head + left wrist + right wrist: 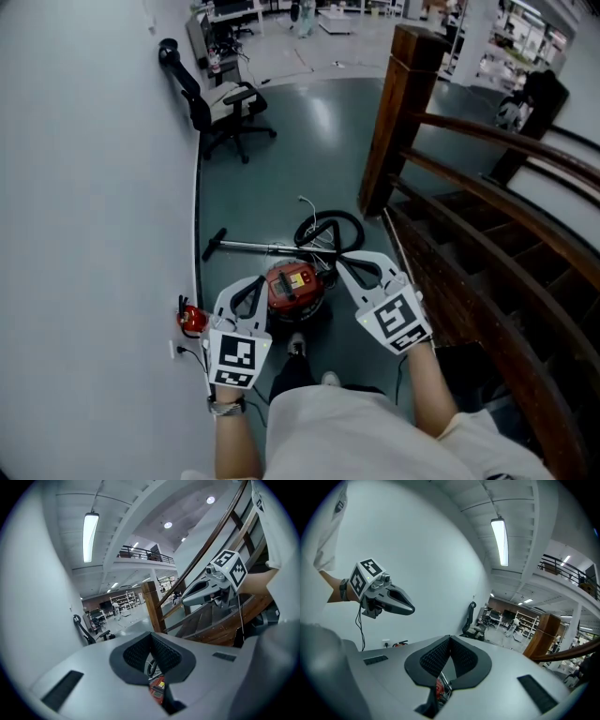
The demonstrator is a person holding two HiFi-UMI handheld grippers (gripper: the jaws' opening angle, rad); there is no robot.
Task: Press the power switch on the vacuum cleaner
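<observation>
I hold two hand-held grippers out ahead of me, side by side and tipped slightly downward, well above the floor (309,141). The left hand-held gripper (251,281) is clenched on nothing, and the right hand-held gripper (343,262) is clenched and empty too. One red vacuum cleaner (294,289) sits on the floor below and between them, its hose (328,230) coiled behind it. One office chair (225,108) stands farther off by the wall (94,187).

Glossy grey-green floor (314,141). A red vacuum cleaner (294,289) sits on it, its hose (328,231) coiled just beyond, a small red object (190,319) to its left, an office chair (225,111) far beyond.
</observation>
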